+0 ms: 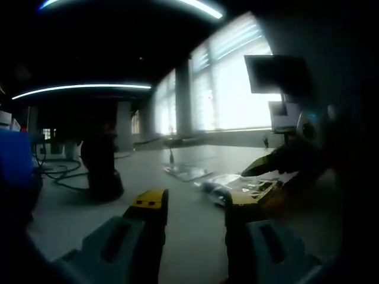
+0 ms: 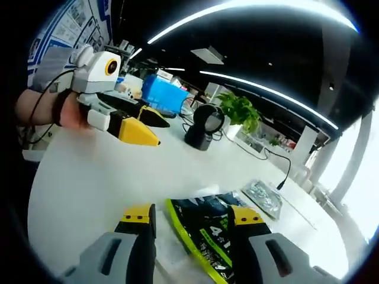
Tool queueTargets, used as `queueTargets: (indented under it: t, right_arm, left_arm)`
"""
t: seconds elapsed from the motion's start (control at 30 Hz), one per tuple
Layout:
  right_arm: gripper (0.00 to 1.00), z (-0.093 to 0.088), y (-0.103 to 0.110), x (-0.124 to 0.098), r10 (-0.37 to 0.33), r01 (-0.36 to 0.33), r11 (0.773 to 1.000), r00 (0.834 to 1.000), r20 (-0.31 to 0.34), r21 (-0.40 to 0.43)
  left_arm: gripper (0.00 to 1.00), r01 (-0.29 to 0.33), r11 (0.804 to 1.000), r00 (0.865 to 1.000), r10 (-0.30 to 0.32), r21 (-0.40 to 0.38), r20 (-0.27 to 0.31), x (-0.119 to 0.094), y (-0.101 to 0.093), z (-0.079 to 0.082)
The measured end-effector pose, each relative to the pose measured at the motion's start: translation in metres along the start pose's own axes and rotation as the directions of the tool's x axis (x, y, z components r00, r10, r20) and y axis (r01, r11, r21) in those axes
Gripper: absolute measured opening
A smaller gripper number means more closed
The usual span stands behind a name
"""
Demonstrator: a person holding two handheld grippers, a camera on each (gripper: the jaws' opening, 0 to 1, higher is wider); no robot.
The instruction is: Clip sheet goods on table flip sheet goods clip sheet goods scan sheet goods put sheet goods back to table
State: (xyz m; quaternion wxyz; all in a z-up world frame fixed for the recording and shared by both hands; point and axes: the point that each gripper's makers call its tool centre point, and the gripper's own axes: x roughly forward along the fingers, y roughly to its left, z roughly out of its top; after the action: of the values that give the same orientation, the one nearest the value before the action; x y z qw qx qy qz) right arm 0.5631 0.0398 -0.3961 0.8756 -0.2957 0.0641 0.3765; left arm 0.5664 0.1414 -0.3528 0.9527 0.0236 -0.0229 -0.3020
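Lying flat between spread right hand-held gripper point(image 2: 192, 218) jaws, glossy black-green packet point(image 2: 204, 234), left hand-held gripper point(image 1: 192, 204) spread

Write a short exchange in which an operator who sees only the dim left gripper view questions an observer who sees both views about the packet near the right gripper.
Operator: My view is dim. What does the packet by the right gripper look like?
Observer: In the right gripper view it is black with green print and a green edge.
Operator: Has the right gripper closed on it?
Observer: No. The gripper is open, with the packet between its jaws.
Operator: What is beyond the scanner?
Observer: A potted green plant stands just past it on the table.
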Motion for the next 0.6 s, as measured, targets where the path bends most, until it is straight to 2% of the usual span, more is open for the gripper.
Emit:
queueTargets:
  t: [0.13,0.3,0.37,0.6]
  right_arm:
    - [0.37,0.0,0.002,0.002,0.004,-0.005,0.999,1.0,0.003,0.031]
    - [0.23,-0.001,0.011,0.007,0.028,-0.029,0.996,1.0,0.006,0.083]
    - [0.16,-0.002,0.019,0.007,0.049,-0.049,0.989,0.999,0.006,0.141]
    - [0.09,-0.002,0.021,0.006,0.028,-0.031,0.985,0.999,0.016,0.168]
  left_arm:
    - [0.31,-0.003,1.0,1.0,0.003,-0.001,0.001,0.0,0.001,0.0]
    - [0.31,-0.003,1.0,1.0,0.003,0.003,-0.001,0.0,0.0,0.0]
    - [0.31,-0.005,1.0,1.0,0.005,0.001,0.001,-0.001,0.0,0.0]
    - [0.31,-0.003,1.0,1.0,0.003,0.003,0.0,-0.001,-0.001,0.0]
